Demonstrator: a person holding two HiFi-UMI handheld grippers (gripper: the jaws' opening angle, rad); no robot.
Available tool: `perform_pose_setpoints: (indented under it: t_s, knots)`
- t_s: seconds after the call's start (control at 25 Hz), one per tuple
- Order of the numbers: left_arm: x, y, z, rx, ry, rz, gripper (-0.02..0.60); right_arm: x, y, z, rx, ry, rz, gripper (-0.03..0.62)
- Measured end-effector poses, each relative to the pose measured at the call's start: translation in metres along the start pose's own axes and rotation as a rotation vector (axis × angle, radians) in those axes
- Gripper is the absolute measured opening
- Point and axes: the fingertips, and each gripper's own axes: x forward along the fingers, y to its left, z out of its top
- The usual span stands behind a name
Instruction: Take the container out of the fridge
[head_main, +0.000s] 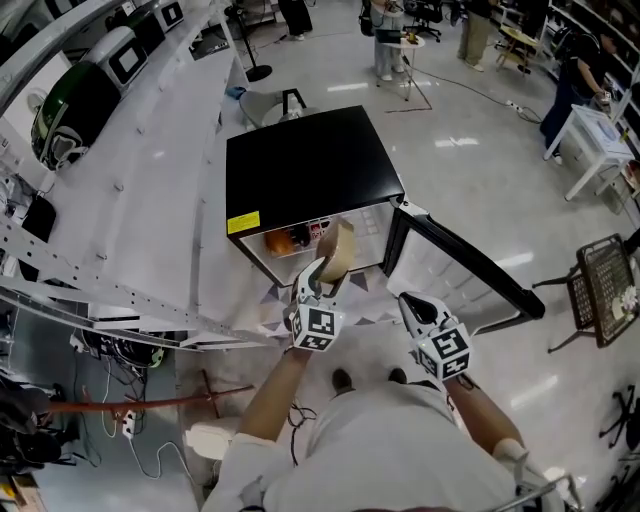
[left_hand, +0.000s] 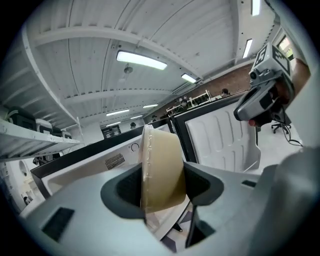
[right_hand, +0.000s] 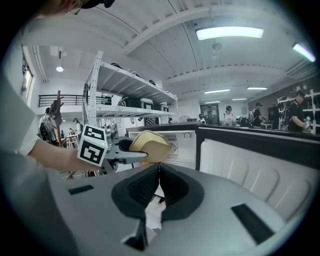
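We are pinching one container (left_hand: 160, 170) on edge, lid facing nine o'clock, in the left gripper (head_main: 325, 272); right gripper (right_hand: 159, 175) pressed together; one fridge (head_main: 310, 165).

Standing on the glossy pale floor (head_main: 470, 190): a black fridge (head_main: 310, 165), door (head_main: 450, 270) open to the right, just beside a white rack (head_main: 110, 210). On the rack's shelves, boxy appliances (head_main: 125, 55). Lying on the floor lower left, a power strip (head_main: 127, 424) with cables (head_main: 150, 455); far right, a white table (head_main: 600, 135).

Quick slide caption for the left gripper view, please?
Left tongs grip a tan container, tipped on edge, in front of the open fridge.
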Motion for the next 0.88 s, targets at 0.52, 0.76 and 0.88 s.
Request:
perform_pose_setpoints:
  t_s: [0.52,0.76,0.88]
  knots:
    - [-0.061,0.008,0.038,-0.206,-0.106,0.076,0.221,0.000,-0.006,0.017,0.004,-0.031,0.047,0.009]
    - [-0.090,0.014,0.044,-0.267,-0.140,0.119,0.221,0.002,-0.002,0.022,0.007,-0.039,0.076,0.009]
    - [-0.105,0.018,0.047,-0.303,-0.156,0.143,0.221,0.004,0.000,0.026,0.013,-0.042,0.089,0.009]
